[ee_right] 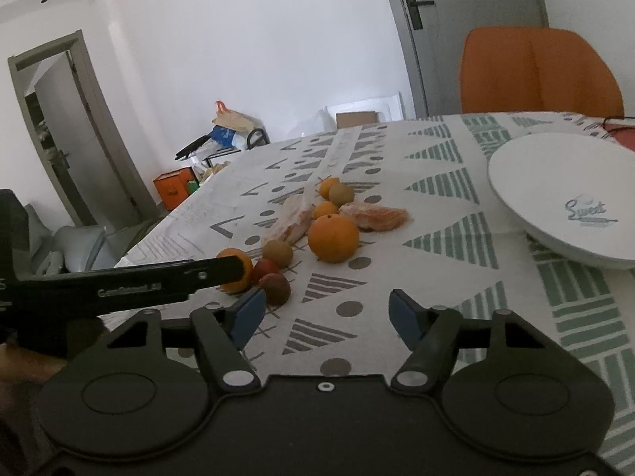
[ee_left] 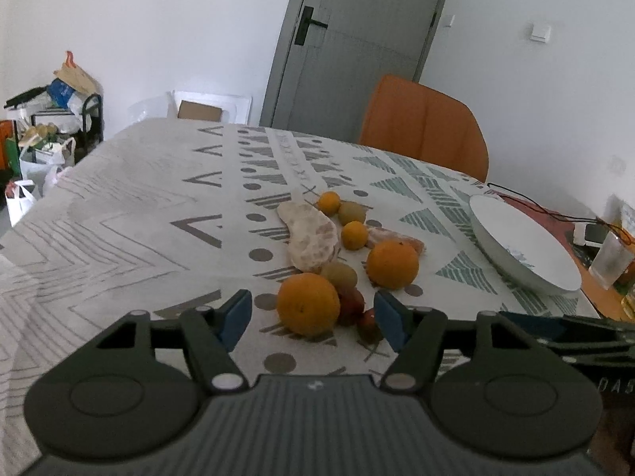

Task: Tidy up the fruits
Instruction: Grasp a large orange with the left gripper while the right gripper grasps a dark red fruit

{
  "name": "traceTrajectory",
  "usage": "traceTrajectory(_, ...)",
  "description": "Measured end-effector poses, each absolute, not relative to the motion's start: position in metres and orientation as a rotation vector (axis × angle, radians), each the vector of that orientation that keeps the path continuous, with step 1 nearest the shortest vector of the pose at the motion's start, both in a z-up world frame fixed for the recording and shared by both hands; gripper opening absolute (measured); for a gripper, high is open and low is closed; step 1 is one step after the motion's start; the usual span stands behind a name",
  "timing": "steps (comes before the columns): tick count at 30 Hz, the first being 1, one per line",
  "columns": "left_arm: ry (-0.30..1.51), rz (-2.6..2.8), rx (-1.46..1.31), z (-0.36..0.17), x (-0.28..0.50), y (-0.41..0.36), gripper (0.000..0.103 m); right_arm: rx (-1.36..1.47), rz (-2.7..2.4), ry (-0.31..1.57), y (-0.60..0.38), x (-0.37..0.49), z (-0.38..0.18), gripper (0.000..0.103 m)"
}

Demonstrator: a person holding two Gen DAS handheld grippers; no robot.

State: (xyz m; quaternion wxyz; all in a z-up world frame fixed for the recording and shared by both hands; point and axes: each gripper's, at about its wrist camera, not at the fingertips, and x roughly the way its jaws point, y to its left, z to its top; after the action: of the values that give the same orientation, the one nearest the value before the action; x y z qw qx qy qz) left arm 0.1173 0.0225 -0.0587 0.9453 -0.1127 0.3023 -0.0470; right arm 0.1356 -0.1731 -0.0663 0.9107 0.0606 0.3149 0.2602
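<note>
Fruit sits right in front of my left gripper [ee_left: 313, 319], and its blue pads are spread wide with nothing held. Between those pads, at 12 o'clock and very close, is the near orange [ee_left: 308, 304]. Two little red fruits [ee_left: 351, 303] touch it on its 3 o'clock side, and a green-brown fruit [ee_left: 339, 274] sits just behind it.

My right gripper [ee_right: 327, 315] is wide open too, and holds nothing. Only bare cloth lies between its pads. The left gripper's black finger crosses this view at 9 o'clock and hides part of the near orange.

I think the job now is to pick up the near orange with my left gripper. To do it well, I should come down straight, so one pad goes on each side of its round middle. The pad at 3 o'clock has to slip in without bumping the red fruits, or they may roll. I should squeeze softly.

Farther out at 1 o'clock is the big orange [ee_left: 392, 263], then peeled pieces [ee_left: 311, 238] and two small oranges [ee_left: 354, 235].

At 2 o'clock, well apart from the pile, the white plate [ee_right: 555, 182] waits on the surface [ee_left: 119, 198], and it looks like the place for the fruit. An orange chair [ee_left: 422, 127] stands at the far edge.
</note>
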Motion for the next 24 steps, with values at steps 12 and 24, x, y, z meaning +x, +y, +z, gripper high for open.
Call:
traceTrajectory(12,0.639,-0.076,-0.31,-0.066,0.115,0.047,0.036,0.082,0.609,0.693,-0.136,0.154,-0.074,0.05)
traceTrajectory(24,0.629,-0.007,-0.317,-0.06,0.099,0.07,0.036,0.042,0.618,0.7,-0.112,0.161,-0.079,0.031)
